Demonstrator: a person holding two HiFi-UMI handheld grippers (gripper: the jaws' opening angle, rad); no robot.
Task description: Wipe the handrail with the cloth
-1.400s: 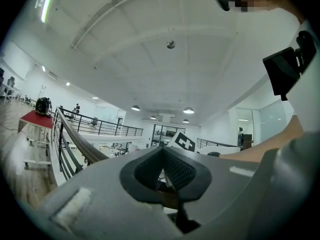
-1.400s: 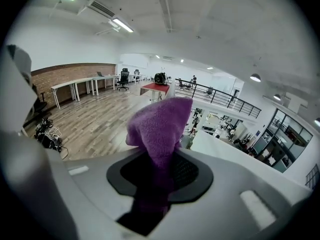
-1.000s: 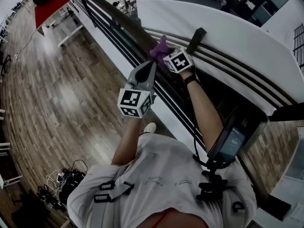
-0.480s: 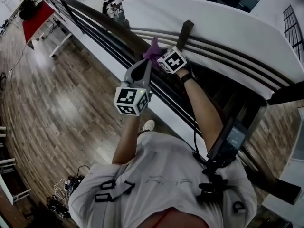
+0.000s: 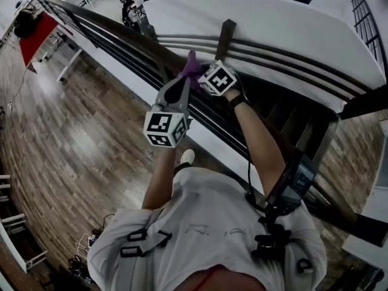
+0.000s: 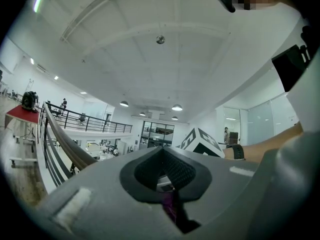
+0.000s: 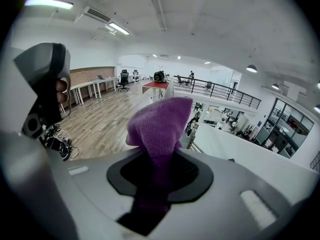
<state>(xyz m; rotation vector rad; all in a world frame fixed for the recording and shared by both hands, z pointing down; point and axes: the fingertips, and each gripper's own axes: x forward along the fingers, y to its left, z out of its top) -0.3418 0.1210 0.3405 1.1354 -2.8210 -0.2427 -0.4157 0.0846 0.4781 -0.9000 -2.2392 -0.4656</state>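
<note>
Clamping the cloth (image 7: 160, 124) at the handrail (image 5: 115, 34), right gripper (image 7: 160, 164) flanks left gripper (image 6: 164, 156), fingers (image 6: 115, 194) together.

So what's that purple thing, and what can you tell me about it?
It is a purple cloth, fuzzy like fleece or microfibre, soft and bunched up. The right tool is shut on its lower part, and a rounded wad sticks out past the tips. In the head view it sits at the dark handrail and seems to press on its top, though the contact itself is hard to make out.
</note>
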